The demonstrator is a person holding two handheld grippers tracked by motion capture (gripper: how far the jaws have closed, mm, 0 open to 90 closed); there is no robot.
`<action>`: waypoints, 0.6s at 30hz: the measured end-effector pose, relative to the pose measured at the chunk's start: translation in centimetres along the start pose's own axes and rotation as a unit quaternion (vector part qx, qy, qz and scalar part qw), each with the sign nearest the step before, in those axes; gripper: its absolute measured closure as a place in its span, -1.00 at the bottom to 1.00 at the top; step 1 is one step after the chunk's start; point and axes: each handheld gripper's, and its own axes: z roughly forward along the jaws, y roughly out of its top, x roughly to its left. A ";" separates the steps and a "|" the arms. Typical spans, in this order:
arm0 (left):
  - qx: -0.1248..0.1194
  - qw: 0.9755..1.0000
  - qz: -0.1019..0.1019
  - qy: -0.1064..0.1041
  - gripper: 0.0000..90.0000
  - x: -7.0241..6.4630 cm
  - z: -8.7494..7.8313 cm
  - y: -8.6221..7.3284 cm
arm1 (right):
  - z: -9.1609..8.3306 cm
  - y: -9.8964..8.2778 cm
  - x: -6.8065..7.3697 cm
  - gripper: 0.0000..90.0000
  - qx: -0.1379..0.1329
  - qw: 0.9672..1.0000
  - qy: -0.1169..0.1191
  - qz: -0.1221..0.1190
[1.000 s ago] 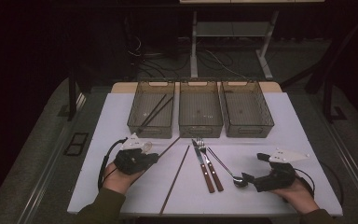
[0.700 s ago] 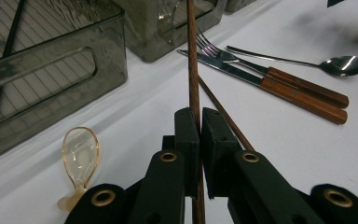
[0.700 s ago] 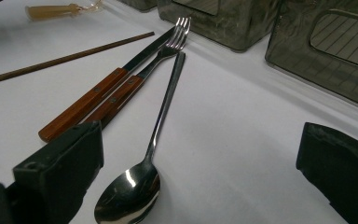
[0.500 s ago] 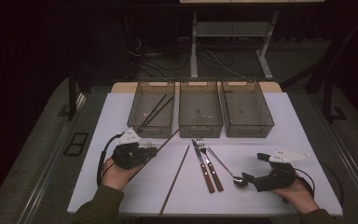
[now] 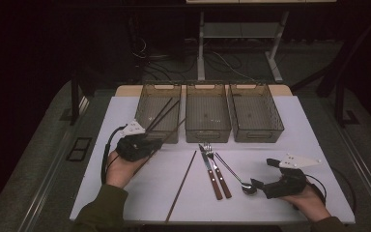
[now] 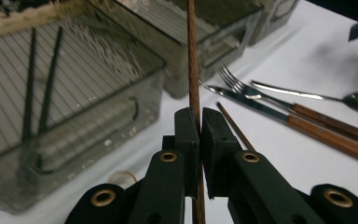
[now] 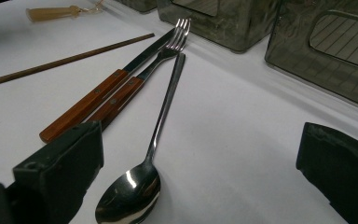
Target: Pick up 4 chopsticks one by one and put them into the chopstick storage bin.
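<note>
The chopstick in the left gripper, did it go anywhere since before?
Yes. The left gripper, shut on a brown chopstick, carried it up the table toward the left bin. The right gripper, spoon, knife, fork and other chopstick stayed put.

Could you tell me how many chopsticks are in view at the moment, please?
4. Two dark chopsticks lie in the left bin; one brown chopstick is clamped in the left gripper; another brown chopstick lies on the table. None seems hidden.
</note>
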 end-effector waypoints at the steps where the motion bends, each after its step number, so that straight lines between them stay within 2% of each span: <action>1: -0.002 1.000 0.001 0.002 0.89 0.2 0.1 0.4 | 0.0 0.0 0.0 -0.98 0.000 1.000 0.000 0.001; 18: -0.026 0.999 0.014 0.018 0.89 2.9 1.5 5.8 | -0.1 0.0 0.0 -0.98 -0.003 1.000 0.000 0.000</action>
